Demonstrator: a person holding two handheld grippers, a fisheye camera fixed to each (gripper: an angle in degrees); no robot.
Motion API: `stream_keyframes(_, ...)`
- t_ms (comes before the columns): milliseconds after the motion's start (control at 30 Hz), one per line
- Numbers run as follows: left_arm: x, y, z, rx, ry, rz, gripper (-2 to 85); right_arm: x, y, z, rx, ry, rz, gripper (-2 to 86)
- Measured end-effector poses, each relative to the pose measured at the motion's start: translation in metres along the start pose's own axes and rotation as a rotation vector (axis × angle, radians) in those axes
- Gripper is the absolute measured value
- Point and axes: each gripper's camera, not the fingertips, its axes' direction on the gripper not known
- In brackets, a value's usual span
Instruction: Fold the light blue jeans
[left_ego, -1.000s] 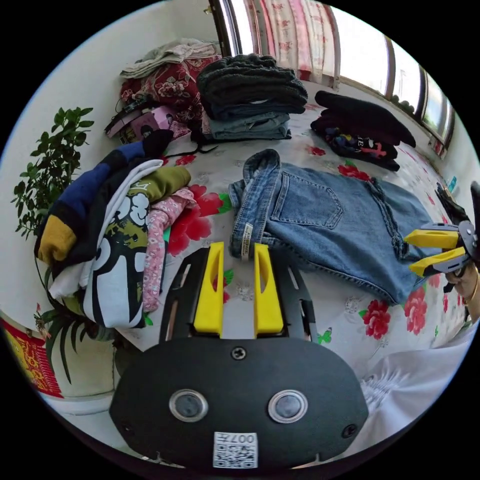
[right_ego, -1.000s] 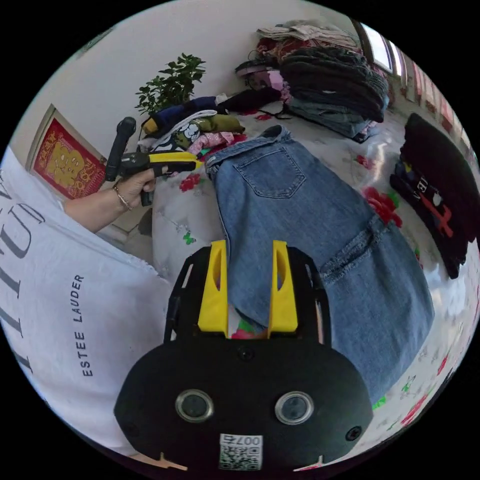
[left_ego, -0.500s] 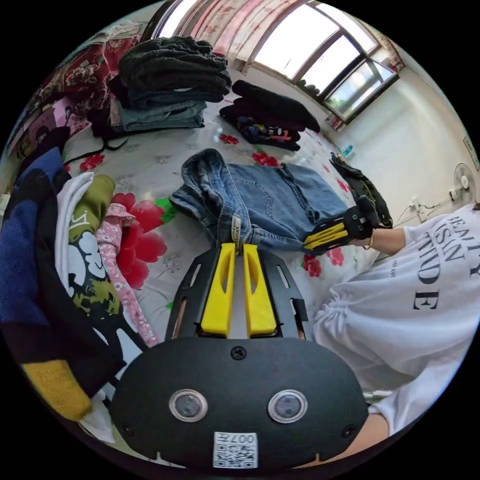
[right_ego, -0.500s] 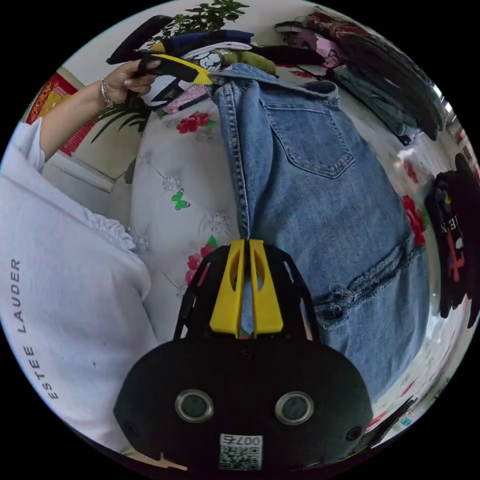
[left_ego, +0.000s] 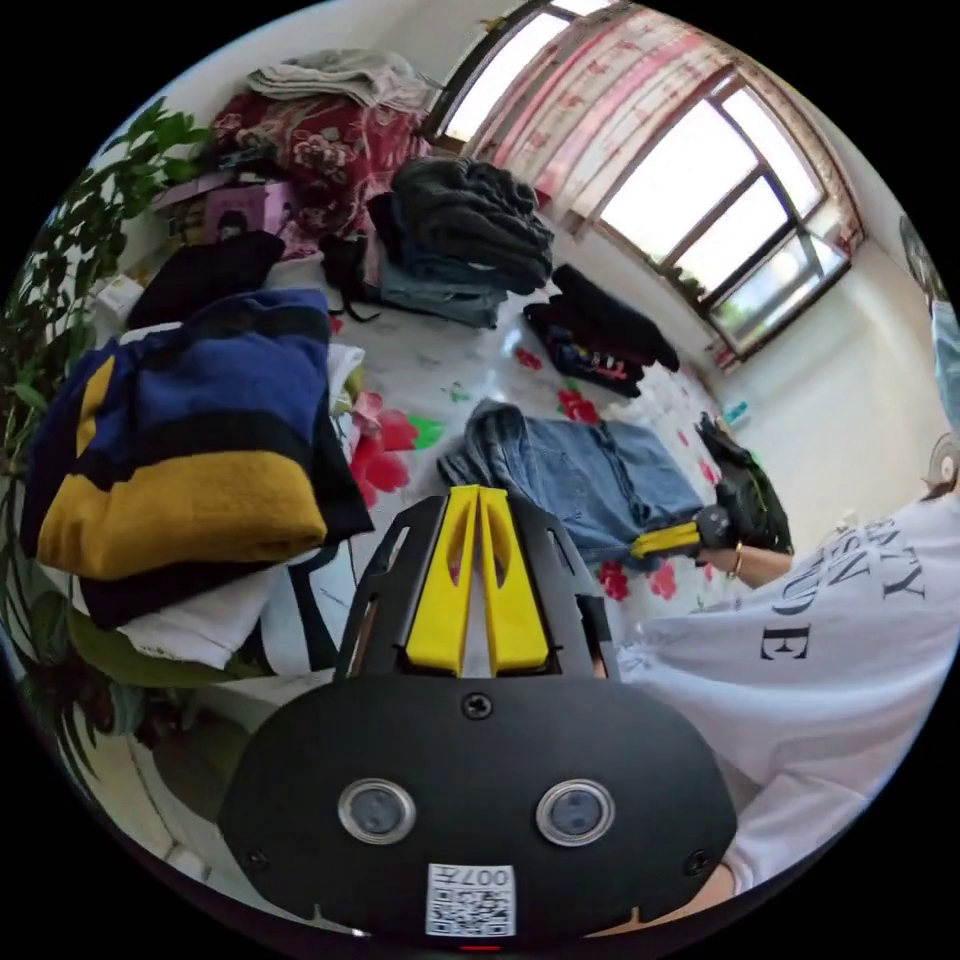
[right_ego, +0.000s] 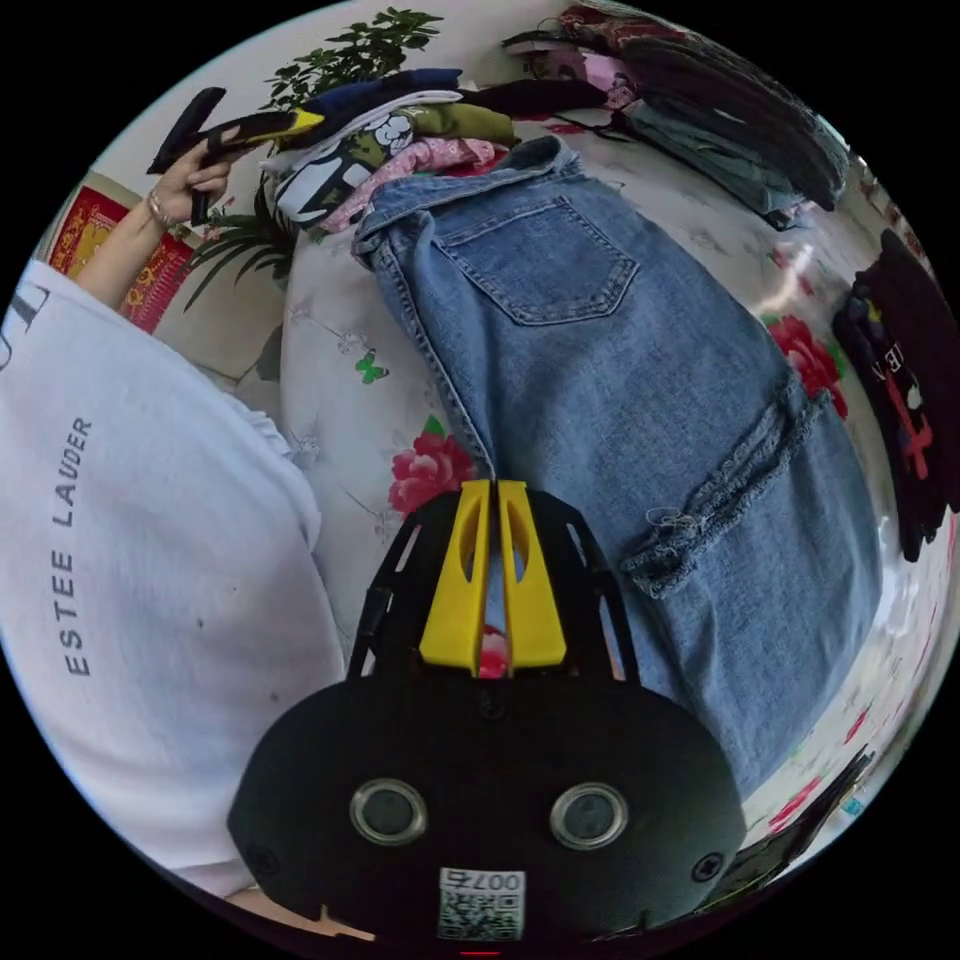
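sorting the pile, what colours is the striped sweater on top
Navy blue, black and mustard yellow stripes on the sweater, clearest in the left gripper view.

Light blue jeans (right_ego: 620, 400) lie flat on the floral bed cover (right_ego: 330, 400), back side up w/ one rear patch pocket showing. In the right gripper view the waistband sits at approx 12 o'clock, bunched and slightly rumpled, and the folded body runs down toward 4 o'clock. A frayed raw hem crosses the denim diagonally at approx 3 o'clock, w/ a further layer of denim beyond it. In the left gripper view the jeans (left_ego: 580, 475) lie near centre, waistband end crumpled.
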Motion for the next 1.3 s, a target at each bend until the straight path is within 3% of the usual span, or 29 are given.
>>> stream_keyframes(100, 0.036, 0.041, 0.044, -0.063, -0.132, 0.047, 4.3, -0.016, -0.013, -0.011, 0.09, 0.041, -0.092, 5.2)
stream_keyframes(200, 0.041, 0.088, 0.097, -0.123, -0.07, -0.124, 6.1, -0.05, -0.03, -0.003, 0.155, 0.044, -0.245, 7.8)
stream_keyframes(333, 0.035, 0.126, 0.153, -0.17, 0.069, -0.279, 10.9, -0.073, -0.059, 0.08, -0.013, 0.255, -0.42, 8.0)
stream_keyframes(400, 0.046, 0.13, 0.16, -0.147, -0.005, -0.222, 11.6, -0.056, -0.058, 0.103, -0.05, 0.399, -0.416, 6.3)
stream_keyframes(467, 0.062, 0.126, 0.174, -0.175, -0.089, -0.134, 12.6, -0.028, -0.054, 0.08, -0.014, 0.294, -0.375, 4.5)
stream_keyframes(633, 0.112, 0.121, 0.194, -0.047, -0.296, 0.064, 12.1, 0.131, -0.022, 0.005, 0.185, -0.283, 0.073, 1.7)
stream_keyframes(733, 0.137, 0.11, 0.208, 0.026, -0.512, 0.195, 8.6, 0.182, 0.006, 0.0, 0.246, -0.427, 0.183, 1.1)
stream_keyframes(767, 0.144, 0.104, 0.21, 0.043, -0.576, 0.278, 6.1, 0.189, 0.011, 0.0, 0.255, -0.441, 0.192, 1.0)
stream_keyframes(867, 0.143, 0.088, 0.195, 0.043, -0.494, 0.414, 0.4, 0.219, 0.036, -0.006, 0.323, -0.483, 0.257, 0.6)
stream_keyframes(1000, 0.104, 0.078, 0.15, -0.001, -0.357, 0.382, -0.6, 0.236, 0.056, -0.006, 0.341, -0.467, 0.255, 0.4)
stream_keyframes(1033, 0.093, 0.083, 0.133, 0.049, -0.463, 0.31, -0.6, 0.232, 0.056, -0.001, 0.312, -0.423, 0.23, 0.4)
stream_keyframes(1100, 0.081, 0.093, 0.113, 0.081, -0.536, 0.284, -0.3, 0.226, 0.056, 0.011, 0.273, -0.389, 0.193, 0.3)
stream_keyframes(1167, 0.074, 0.107, 0.106, 0.067, -0.369, 0.249, 2.2, 0.224, 0.059, 0.022, 0.256, -0.393, 0.197, 0.4)
stream_keyframes(1300, 0.131, 0.153, 0.14, 0.059, -0.311, 0.431, 10.0, 0.221, 0.067, 0.039, 0.225, -0.365, 0.187, 0.3)
